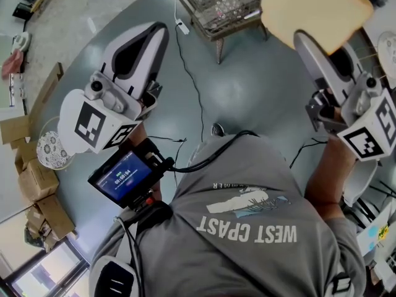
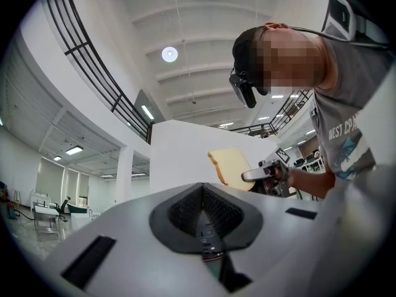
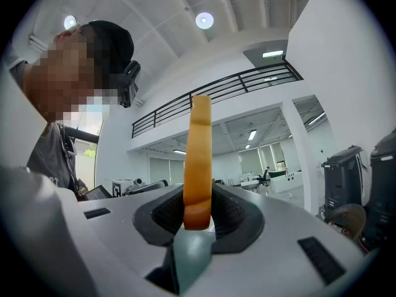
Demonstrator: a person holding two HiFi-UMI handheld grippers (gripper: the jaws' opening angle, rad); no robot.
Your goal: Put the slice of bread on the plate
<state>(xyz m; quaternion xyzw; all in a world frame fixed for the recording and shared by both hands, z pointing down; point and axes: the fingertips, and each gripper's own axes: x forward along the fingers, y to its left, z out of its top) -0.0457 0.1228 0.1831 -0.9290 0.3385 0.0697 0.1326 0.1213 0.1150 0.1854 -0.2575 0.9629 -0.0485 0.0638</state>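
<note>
Slice of bread [image 1: 315, 11]: matt, porous pale crumb, darker crust. Left gripper [image 1: 148, 36] and right gripper [image 3: 198, 221]: smooth satin white plastic, black ribbed pads [image 2: 185, 212]. Beyond left gripper: glossy grey floor [image 1: 247, 98], metal wire-mesh table [image 1: 216, 11]. Beside left gripper: matt brown cardboard boxes [image 1: 37, 178].

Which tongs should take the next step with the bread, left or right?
Right. The right tongs are clamped on the tan square slice of bread, so they can carry it straight over. The left tongs are closed with nothing between them.
</note>
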